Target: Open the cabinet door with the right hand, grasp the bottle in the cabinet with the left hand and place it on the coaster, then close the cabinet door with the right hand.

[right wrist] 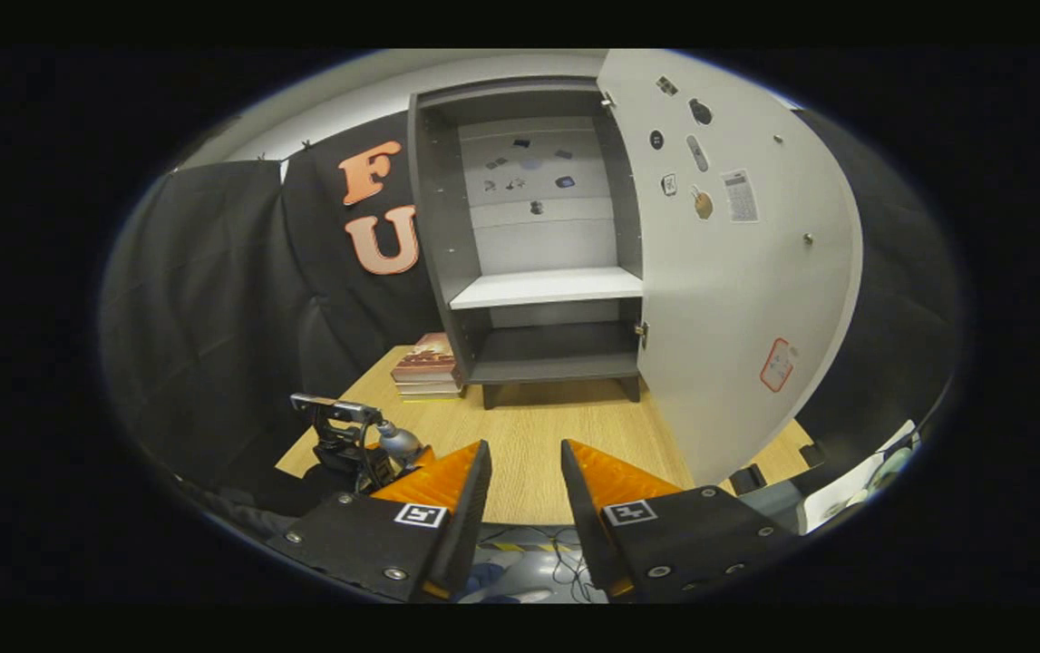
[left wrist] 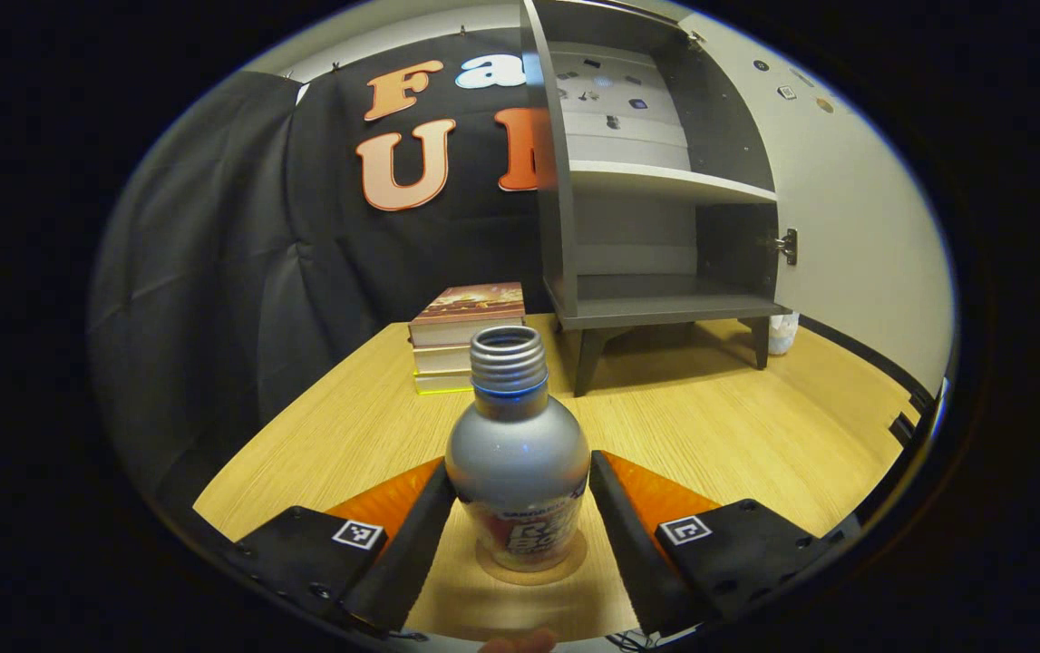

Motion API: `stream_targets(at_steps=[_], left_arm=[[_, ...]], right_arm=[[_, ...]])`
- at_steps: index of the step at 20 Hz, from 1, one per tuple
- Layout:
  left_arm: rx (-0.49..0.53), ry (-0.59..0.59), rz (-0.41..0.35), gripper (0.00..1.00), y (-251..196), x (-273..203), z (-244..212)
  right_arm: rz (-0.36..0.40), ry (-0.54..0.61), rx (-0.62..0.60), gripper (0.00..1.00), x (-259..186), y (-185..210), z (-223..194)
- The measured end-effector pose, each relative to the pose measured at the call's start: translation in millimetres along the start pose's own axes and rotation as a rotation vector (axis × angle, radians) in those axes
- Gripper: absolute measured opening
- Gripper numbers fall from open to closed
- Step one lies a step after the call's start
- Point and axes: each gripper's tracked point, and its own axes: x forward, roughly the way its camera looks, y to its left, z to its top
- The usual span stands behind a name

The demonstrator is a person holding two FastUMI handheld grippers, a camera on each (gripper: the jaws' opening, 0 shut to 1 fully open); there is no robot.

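Note:
A silver bottle with an open threaded neck stands upright on a round tan coaster on the wooden table. My left gripper has its orange fingers against both sides of the bottle's body, shut on it. In the right gripper view the left gripper and the bottle show at the table's near left. The grey cabinet stands at the back with its white door swung wide to the right, and its shelves are bare. My right gripper hangs open over the table's front edge, holding nothing.
A stack of books lies left of the cabinet. The open door reaches out over the right side of the table. Cables and a grey object lie below the table's front edge.

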Motion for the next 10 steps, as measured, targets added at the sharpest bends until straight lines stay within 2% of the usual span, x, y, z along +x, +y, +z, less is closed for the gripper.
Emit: stream_targets(at_steps=[5,10], left_arm=[[-0.008,-0.035,-0.001,0.95,3.2,-12.9,24.7],[-0.007,-0.095,-0.004,0.95,3.7,-28.8,68.2]], right_arm=[[0.006,-0.021,-0.003,0.48,-8.2,4.2,5.3],[0.022,-0.066,0.006,0.49,-16.8,4.9,16.4]])
